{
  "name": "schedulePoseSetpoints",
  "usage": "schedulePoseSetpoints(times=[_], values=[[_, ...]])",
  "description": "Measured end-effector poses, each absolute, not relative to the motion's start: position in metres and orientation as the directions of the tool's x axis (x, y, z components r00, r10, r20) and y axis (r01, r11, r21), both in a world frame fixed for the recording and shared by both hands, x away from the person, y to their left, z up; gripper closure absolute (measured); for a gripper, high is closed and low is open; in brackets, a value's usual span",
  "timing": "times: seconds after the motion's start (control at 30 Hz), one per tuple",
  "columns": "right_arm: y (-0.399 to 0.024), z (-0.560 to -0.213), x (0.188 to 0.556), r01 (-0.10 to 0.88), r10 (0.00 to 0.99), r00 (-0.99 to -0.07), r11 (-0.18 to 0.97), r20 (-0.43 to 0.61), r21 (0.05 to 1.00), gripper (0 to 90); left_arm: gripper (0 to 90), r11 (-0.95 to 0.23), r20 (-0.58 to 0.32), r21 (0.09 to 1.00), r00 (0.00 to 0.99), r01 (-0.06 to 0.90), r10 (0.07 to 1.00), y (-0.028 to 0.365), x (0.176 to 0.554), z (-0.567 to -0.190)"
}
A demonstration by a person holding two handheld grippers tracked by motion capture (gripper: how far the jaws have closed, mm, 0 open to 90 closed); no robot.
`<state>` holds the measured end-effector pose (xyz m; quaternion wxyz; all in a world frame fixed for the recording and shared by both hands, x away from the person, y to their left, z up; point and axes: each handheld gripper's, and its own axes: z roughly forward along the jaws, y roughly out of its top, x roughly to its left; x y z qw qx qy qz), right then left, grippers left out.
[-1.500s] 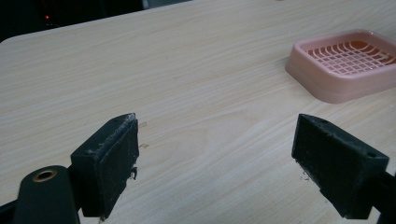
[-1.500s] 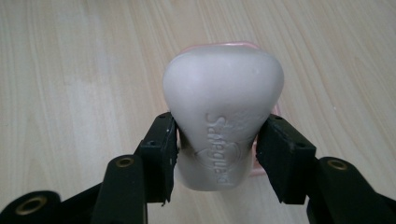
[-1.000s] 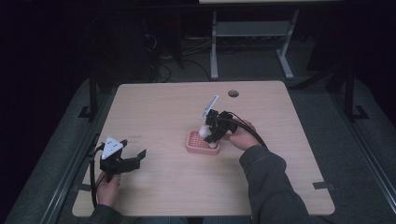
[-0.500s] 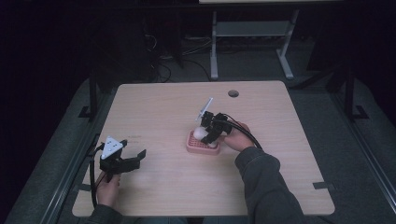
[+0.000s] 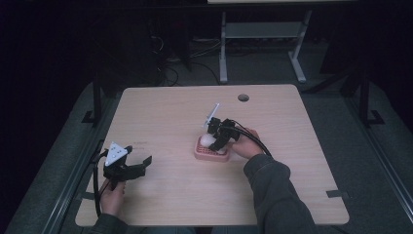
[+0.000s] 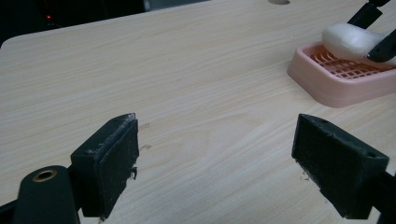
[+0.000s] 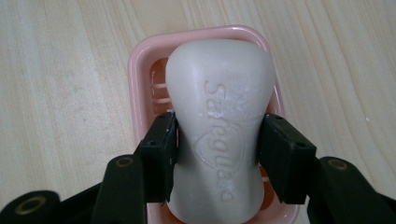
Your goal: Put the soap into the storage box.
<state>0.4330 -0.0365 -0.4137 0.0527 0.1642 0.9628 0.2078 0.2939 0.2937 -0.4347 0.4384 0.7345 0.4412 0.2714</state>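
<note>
Soap (image 7: pixel 219 121), white and waisted, sits pinched at its narrow middle between the pads of the right gripper (image 7: pixel 218 149). Jaws stand about half apart, pressed on both flanks of the bar. Long axis of the bar runs straight out from the gripper toward 12 o'clock in the right gripper view, in line with the jaws. Embossed lettering faces up.

Directly under the bar: pink soap dish (image 7: pixel 140 84), slotted floor, rim showing at 9, 12 and 3 o'clock around the soap. Bar's long axis matches the dish's long axis. From the left gripper view the bar (image 6: pixel 348 39) looks tilted, far end raised above the rim; whether the near end rests on the grid cannot be told.

Judgement: the coming move turns on this alignment. Bar is already over the dish and parallel to it, so a straight drop or lift suits; no twist needed.

Farther off, in the high view, the left gripper (image 5: pixel 127 168) rests near the table's (image 5: pixel 160 112) 8 o'clock corner, jaws wide and holding nothing. Dish (image 5: pixel 200 152) lies toward its 2 o'clock, well apart. Right gripper (image 5: pixel 215 141) is plainly the nearer one.

Cable hole (image 5: pixel 243 97) at the table's far edge, 12 o'clock.
</note>
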Motion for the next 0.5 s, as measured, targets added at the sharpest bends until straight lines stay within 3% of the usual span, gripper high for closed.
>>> schedulePoseSetpoints(times=[0.5], values=[[-0.0333,-0.4164,0.4276,0.286,0.334,-0.941,0.867,-0.049,0.409,44.9,14.4,-0.219,0.004,0.884,0.461,0.413,0.888,0.295,0.2945,-0.4352]])
